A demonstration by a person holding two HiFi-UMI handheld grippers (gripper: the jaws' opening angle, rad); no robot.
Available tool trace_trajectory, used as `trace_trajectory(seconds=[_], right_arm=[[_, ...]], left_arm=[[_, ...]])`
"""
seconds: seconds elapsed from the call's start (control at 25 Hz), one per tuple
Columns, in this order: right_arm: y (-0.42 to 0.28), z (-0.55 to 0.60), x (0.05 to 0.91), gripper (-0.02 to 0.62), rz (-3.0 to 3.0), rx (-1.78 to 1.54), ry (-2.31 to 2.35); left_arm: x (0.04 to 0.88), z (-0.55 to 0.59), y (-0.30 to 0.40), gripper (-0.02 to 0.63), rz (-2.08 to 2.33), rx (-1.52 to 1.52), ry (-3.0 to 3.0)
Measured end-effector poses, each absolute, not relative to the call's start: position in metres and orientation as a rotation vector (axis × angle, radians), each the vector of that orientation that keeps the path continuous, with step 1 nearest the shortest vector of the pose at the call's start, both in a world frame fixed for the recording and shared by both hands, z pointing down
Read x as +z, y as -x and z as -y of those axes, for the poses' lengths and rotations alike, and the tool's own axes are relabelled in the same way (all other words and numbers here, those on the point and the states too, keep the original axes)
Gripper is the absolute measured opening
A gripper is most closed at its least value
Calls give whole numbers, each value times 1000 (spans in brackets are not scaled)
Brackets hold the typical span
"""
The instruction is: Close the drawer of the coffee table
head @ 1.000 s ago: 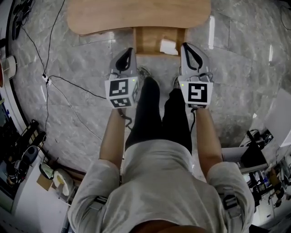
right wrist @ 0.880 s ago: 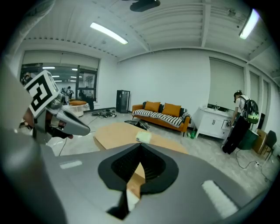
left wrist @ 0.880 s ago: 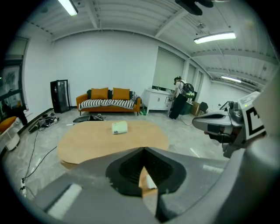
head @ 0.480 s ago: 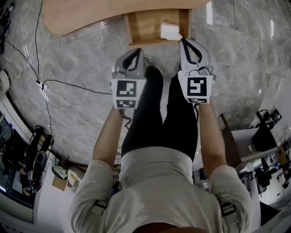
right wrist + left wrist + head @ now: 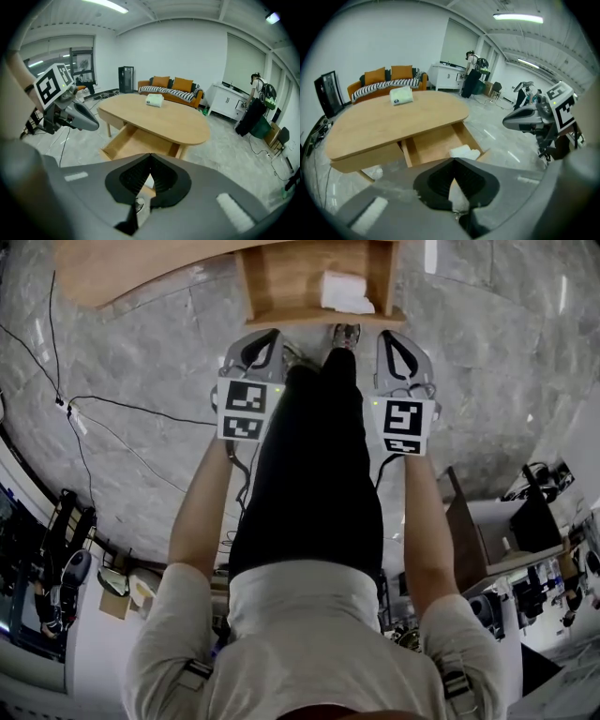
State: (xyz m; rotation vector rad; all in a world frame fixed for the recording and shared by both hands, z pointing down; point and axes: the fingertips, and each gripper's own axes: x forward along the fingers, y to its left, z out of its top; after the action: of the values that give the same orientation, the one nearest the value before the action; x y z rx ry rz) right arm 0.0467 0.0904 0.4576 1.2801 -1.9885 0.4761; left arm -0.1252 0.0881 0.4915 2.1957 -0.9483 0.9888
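Observation:
The wooden coffee table (image 5: 141,268) stands on a marble floor, and its drawer (image 5: 309,282) is pulled out toward me. A white folded thing (image 5: 347,292) lies in the drawer's right part. My left gripper (image 5: 265,337) hangs just short of the drawer front (image 5: 323,317) at its left end, jaws shut and empty. My right gripper (image 5: 392,336) is level with it at the drawer's right end, also shut and empty. In the left gripper view the drawer (image 5: 436,147) shows beyond the shut jaws (image 5: 452,161). The right gripper view shows the drawer (image 5: 131,143) past its jaws (image 5: 150,157).
The person's dark-trousered legs (image 5: 314,456) and a shoe (image 5: 345,334) fill the gap between the grippers. Black cables (image 5: 122,409) run over the floor at left. A white box (image 5: 401,96) sits on the tabletop. An orange sofa (image 5: 171,89) and white cabinets (image 5: 229,101) stand beyond.
Both grippers have sunk and come closer to the open drawer's front. The table and drawer have slid toward the top of the head view. Both stay shut.

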Motion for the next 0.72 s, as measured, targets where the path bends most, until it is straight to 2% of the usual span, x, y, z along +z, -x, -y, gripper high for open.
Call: trace_trajectory(seconds=[0.28,0.4,0.56,0.64,0.72], right_arm=[[-76,-99,534,8,1914,627,-1246],[-75,-102,555,8,1911,546,-1120],[-61,-115,582,16,1886,266,-799],[-60,-123,594,118,1854,188,-674],[-62,-126,604,147,1836,187,-619]], left_arm=[[569,-92,134,21,899,1155,-2135],[595,-102,144,21,873,1221,-2093],[622,-115,166,21,831,1472,-2106],[625,-115,175,21,808,1619,-2172],[629,-118,182,21,751,1777,-2232]])
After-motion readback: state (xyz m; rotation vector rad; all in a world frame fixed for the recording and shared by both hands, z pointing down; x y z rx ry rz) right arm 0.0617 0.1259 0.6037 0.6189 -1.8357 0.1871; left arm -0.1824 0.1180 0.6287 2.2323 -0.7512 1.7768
